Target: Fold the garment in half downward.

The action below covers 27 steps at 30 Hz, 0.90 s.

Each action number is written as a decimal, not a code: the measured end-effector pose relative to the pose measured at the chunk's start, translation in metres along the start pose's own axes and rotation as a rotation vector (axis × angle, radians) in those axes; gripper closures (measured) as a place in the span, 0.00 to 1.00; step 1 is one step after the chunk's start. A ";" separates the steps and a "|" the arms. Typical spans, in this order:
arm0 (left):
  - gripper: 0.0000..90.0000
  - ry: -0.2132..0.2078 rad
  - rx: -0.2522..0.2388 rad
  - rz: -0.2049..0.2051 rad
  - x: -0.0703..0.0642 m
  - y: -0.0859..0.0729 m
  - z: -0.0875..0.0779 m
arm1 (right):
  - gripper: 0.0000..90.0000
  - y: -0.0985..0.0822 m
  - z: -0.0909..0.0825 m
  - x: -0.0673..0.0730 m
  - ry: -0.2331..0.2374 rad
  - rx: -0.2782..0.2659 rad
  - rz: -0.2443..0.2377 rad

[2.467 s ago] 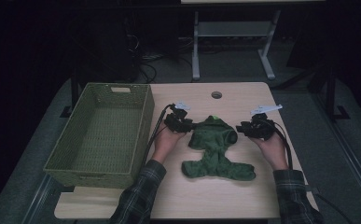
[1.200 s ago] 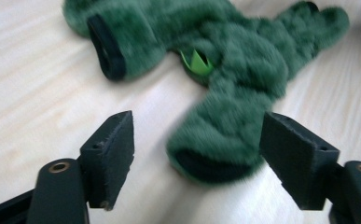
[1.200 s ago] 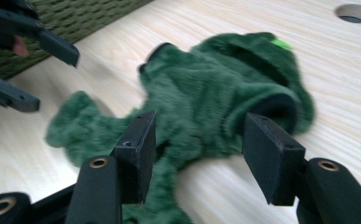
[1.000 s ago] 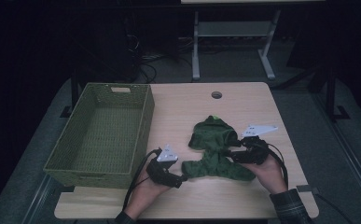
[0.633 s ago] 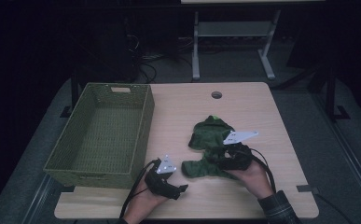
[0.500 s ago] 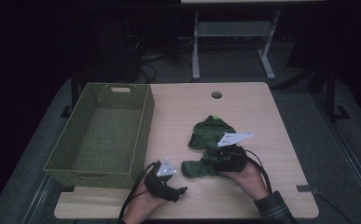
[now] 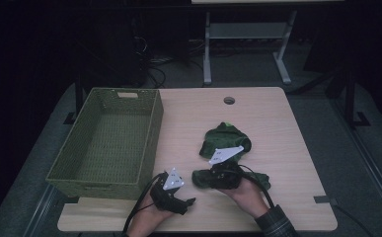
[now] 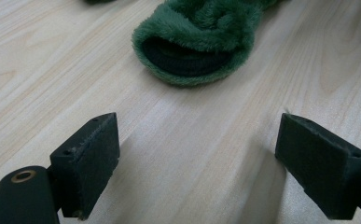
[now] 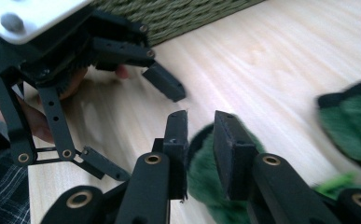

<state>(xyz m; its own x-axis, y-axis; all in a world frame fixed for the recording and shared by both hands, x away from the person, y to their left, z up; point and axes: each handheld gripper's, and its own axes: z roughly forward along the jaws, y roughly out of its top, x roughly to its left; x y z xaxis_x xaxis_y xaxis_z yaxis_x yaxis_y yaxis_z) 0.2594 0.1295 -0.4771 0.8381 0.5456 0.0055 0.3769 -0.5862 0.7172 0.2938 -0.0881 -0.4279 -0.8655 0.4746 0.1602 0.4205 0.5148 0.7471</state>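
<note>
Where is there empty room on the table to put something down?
The far strip of table beyond the green garment is bare, and so is the right side. The basket is empty. The near edge is crowded by the left gripper and right gripper.

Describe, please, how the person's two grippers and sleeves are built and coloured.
Both the left gripper and right gripper are black linkage frames with brass-coloured pivots, flat black rectangular pads, a pale three-cornered plate on top and trailing black cables. The sleeve is dark plaid.

Fuzzy green cloth garment point(image 8: 197, 35) on smooth pale wooden table point(image 8: 206, 154), woven basket point(image 7: 109, 143).
</note>
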 end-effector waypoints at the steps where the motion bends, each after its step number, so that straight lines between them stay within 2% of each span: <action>1: 0.14 0.000 -0.001 -0.001 0.000 0.000 0.000 | 0.84 0.000 0.005 0.002 -0.001 0.015 -0.010; 3: 0.14 0.001 -0.002 -0.003 0.000 0.000 0.000 | 0.84 0.000 0.013 0.004 0.000 0.032 -0.018; 8: 0.14 0.001 0.003 0.001 0.000 0.000 0.000 | 0.84 -0.005 0.027 0.005 -0.034 0.072 -0.029; 10: 0.14 0.002 0.002 0.001 0.000 0.000 0.000 | 0.82 -0.007 0.033 0.005 -0.059 0.080 -0.049; 11: 0.14 0.001 -0.003 -0.005 0.000 0.000 0.000 | 0.82 -0.009 0.036 0.006 -0.072 0.086 -0.043; 13: 0.14 0.001 0.003 0.001 0.000 0.000 0.000 | 0.82 -0.012 0.041 0.006 -0.067 0.098 -0.039; 14: 0.14 0.000 0.002 0.001 0.000 0.000 0.000 | 0.82 -0.013 0.044 0.007 -0.073 0.101 -0.055; 16: 0.14 0.002 0.002 0.003 0.000 0.000 0.000 | 0.84 -0.014 0.047 0.011 -0.099 0.104 -0.081; 19: 0.14 -0.002 0.004 -0.002 0.000 0.000 0.000 | 0.94 -0.016 0.047 0.013 -0.118 0.091 -0.077; 21: 0.14 0.000 0.004 -0.001 0.000 0.000 0.000 | 0.96 -0.016 0.045 0.012 -0.101 0.104 -0.084; 24: 0.14 0.002 0.005 0.006 0.000 0.000 0.000 | 0.97 -0.018 0.042 0.008 -0.045 0.105 -0.054; 27: 0.14 0.002 0.000 -0.004 0.000 0.000 0.000 | 0.97 -0.015 0.032 0.009 0.013 0.072 -0.028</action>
<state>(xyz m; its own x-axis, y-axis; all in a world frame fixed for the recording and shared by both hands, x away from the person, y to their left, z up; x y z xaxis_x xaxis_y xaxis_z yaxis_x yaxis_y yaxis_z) 0.2592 0.1294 -0.4771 0.8358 0.5491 0.0036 0.3804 -0.5837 0.7173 0.2885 -0.0686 -0.4582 -0.8804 0.4504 0.1487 0.4142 0.5776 0.7034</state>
